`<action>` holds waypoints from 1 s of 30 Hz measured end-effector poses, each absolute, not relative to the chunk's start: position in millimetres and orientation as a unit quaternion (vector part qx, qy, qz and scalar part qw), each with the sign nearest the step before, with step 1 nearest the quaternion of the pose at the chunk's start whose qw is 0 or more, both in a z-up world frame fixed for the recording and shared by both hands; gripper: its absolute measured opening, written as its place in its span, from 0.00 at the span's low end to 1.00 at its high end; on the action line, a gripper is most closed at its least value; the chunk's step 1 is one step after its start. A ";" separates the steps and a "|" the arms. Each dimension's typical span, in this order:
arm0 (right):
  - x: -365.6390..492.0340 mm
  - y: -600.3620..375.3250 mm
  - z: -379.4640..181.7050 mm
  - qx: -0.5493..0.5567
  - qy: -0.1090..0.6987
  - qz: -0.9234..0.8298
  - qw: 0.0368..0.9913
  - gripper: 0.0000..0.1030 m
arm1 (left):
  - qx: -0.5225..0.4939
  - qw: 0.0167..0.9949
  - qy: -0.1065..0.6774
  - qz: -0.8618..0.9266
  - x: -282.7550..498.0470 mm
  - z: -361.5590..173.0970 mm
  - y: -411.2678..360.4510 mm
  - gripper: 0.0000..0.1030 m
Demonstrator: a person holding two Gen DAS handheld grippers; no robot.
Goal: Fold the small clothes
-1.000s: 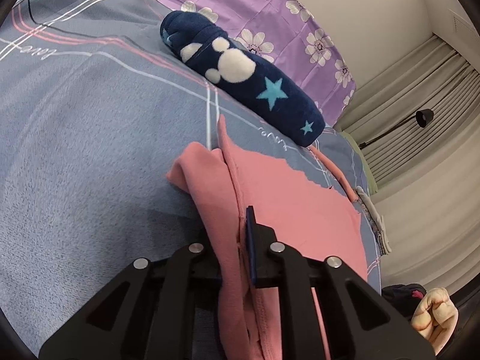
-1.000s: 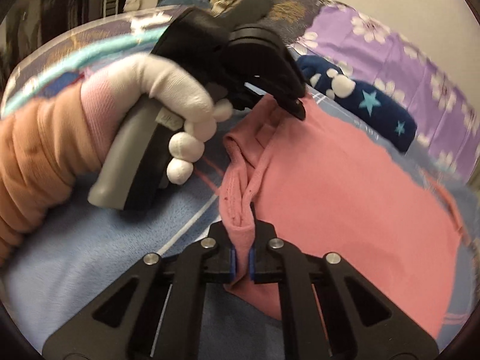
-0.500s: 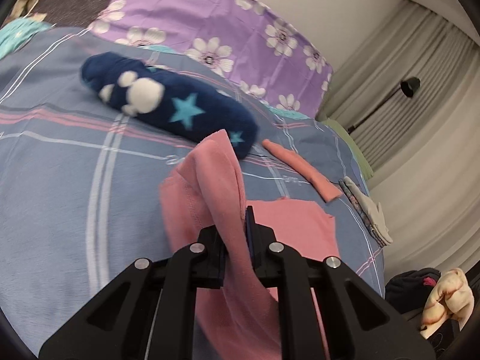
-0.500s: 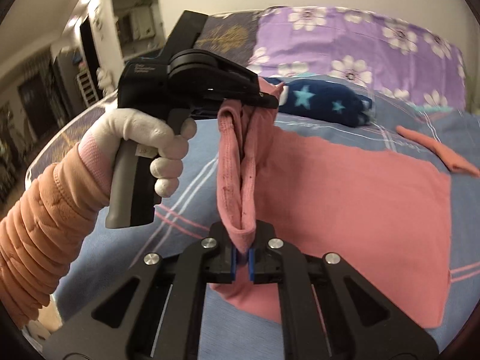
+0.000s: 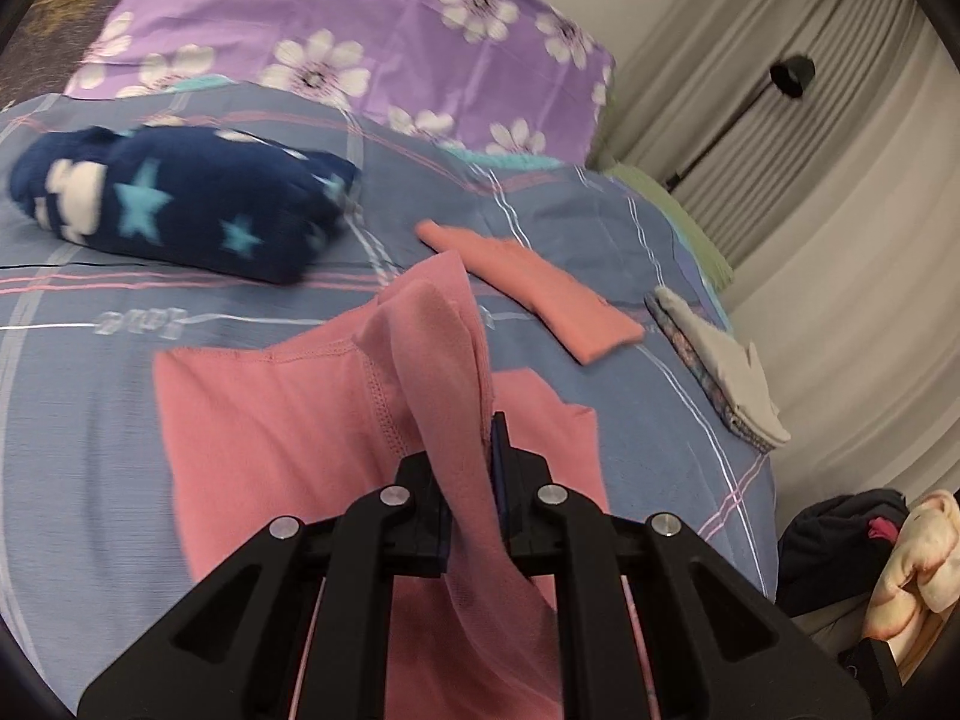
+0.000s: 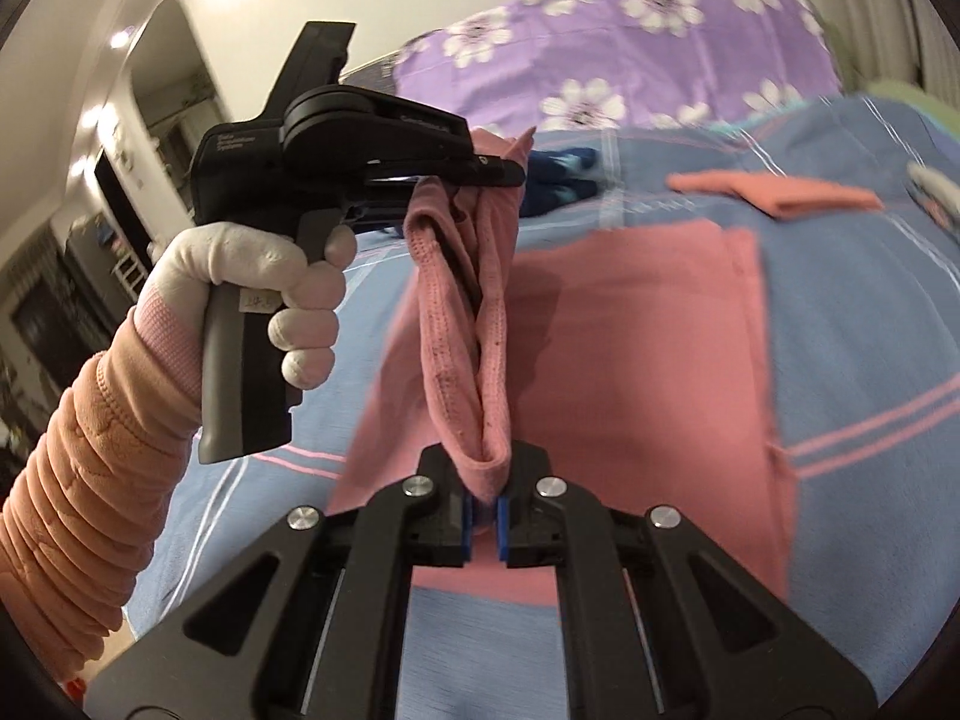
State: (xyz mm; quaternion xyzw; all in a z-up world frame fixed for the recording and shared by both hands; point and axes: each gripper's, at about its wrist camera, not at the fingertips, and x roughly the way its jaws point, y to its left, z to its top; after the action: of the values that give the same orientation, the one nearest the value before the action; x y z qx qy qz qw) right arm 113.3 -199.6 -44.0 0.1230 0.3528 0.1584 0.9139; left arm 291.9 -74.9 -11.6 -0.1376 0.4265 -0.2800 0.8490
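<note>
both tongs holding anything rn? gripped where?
Yes. Both are shut on the pink garment: left tongs pinch one end of its stitched hem edge, right tongs the other, with that edge lifted off the bed.

- bed (image 5: 90, 420) with a blue-grey plaid cover, purple flowery pillow (image 5: 336, 42) at the head
- rolled navy star blanket (image 5: 180, 204)
- pink garment (image 5: 270, 420) spread flat, one edge lifted off
- folded salmon piece (image 5: 534, 288)
- small folded stack (image 5: 720, 372) near the edge, maybe underwear
</note>
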 end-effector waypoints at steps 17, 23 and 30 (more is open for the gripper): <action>93.9 -280.2 -87.3 0.228 0.372 0.139 0.889 0.05 | -0.033 0.836 0.476 -0.271 302.4 -54.3 -185.4 0.13; 100.3 -292.5 -106.2 0.284 0.392 0.162 0.860 0.05 | -0.009 0.851 0.451 -0.268 290.3 -39.9 -192.4 0.39; 93.7 -298.1 -107.3 0.303 0.385 0.176 0.854 0.05 | 0.082 0.890 0.355 -0.272 205.0 9.7 -155.6 0.53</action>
State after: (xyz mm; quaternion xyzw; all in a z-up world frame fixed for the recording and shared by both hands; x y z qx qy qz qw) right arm 93.7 -298.1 -107.3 0.3026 0.3854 0.1756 0.8539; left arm 205.0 -155.6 9.7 0.0823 0.3553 -0.2720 0.8905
